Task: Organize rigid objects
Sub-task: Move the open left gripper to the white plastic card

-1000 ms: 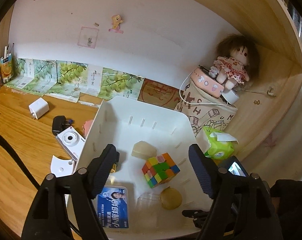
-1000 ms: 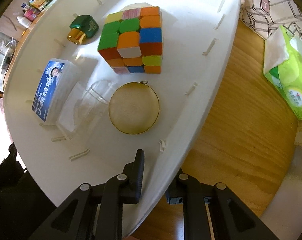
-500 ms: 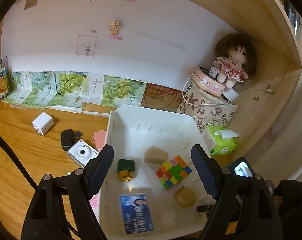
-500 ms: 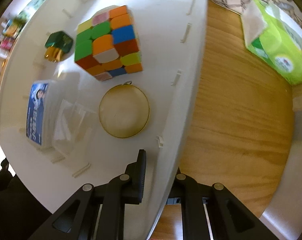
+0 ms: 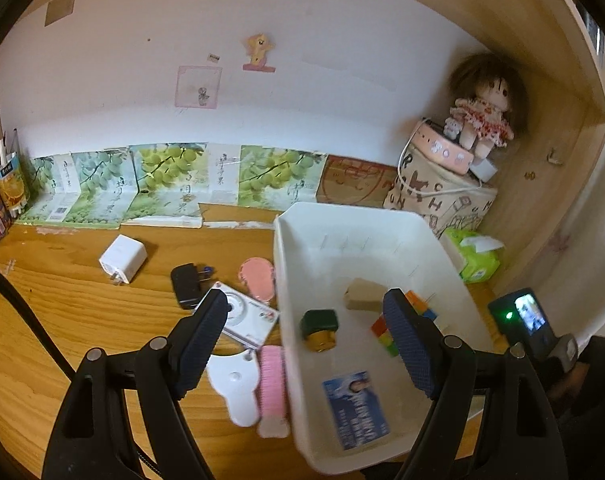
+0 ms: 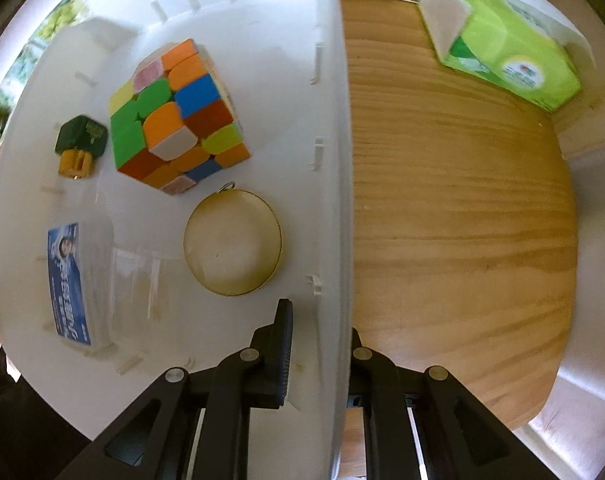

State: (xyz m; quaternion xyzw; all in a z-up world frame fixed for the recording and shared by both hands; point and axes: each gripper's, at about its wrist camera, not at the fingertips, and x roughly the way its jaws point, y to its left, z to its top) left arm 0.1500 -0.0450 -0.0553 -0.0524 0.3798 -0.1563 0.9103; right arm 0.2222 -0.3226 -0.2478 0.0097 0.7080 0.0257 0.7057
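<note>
Five items fill one white bin (image 6: 330,128) ahead of the right gripper (image 6: 318,344), clamped on its side wall: puzzle cube (image 6: 178,116), round tin (image 6: 232,242), green-capped bottle (image 6: 78,144), blue-labelled box (image 6: 68,284), beige block (image 5: 364,298). Left gripper (image 5: 310,344) hovers agape, one finger hiding part of the cube.

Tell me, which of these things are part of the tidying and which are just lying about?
Part of the job: white bin, held at its wall by the right gripper; in it cube, round tin, card box; on the desk camera, white charger, black plug.

Lying about: doll, tissue pack, grape cartons.
</note>
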